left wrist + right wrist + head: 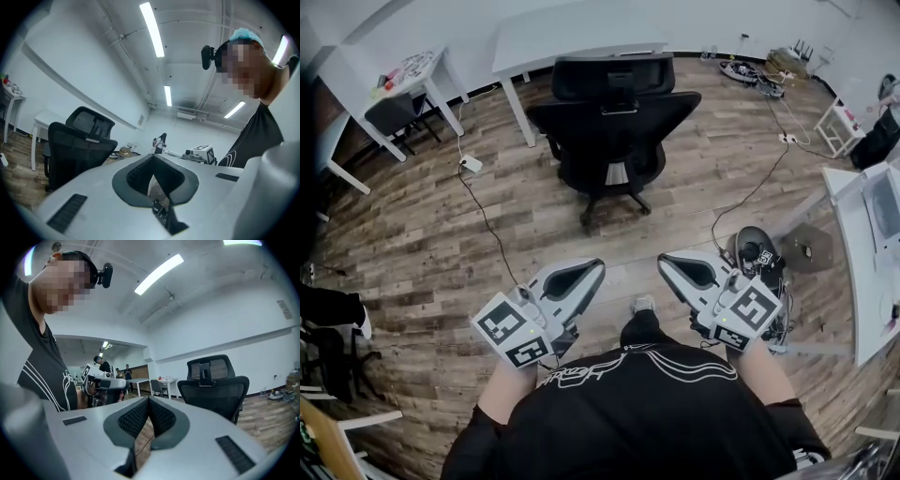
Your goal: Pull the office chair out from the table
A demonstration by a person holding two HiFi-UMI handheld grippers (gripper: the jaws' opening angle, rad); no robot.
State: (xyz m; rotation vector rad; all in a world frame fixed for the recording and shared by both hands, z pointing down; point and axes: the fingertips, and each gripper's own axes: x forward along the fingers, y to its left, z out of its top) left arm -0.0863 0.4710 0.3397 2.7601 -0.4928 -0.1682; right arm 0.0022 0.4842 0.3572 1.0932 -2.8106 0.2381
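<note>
- The left gripper (598, 268) was clenched shut with nothing between its jaws. Its own view showed the dark pads (140, 174) meeting at the tips.
- The right gripper (662, 263) was closed and empty too, its ribbed pads (133, 418) pressed together along their length.
- Both tools were held low in front of the person's black shirt (647, 412). Their tips were turned inward toward each other, with a strip of wooden floor (422, 244) showing between them.
- The office chair (614, 122) stood ahead of both grippers, well apart from them and touched by neither. Its mesh back faced the tools.
- From the left gripper's own view the chair lay to the left of the jaws. From the right gripper's view it lay to the right of them.
- The white table (572, 33) was beyond the chair, on the side away from the grippers. In the head view the chair's headrest overlapped the table's near edge, and I could not tell whether the seat reached under the top.
- The chair's wheeled base rested on the floor between the tools and the table.
- A white power block (471, 164) with a dark cable (492, 230) lay ahead and to the left of the left gripper.
- A round dark device (755, 251) sat on the floor just beyond the right gripper's outer side, among loose wires.
- A second table (408, 75) with a dark chair (394, 112) tucked under it stood far ahead and left of the left gripper.
- Each gripper's view showed the other gripper past its own jaws.
</note>
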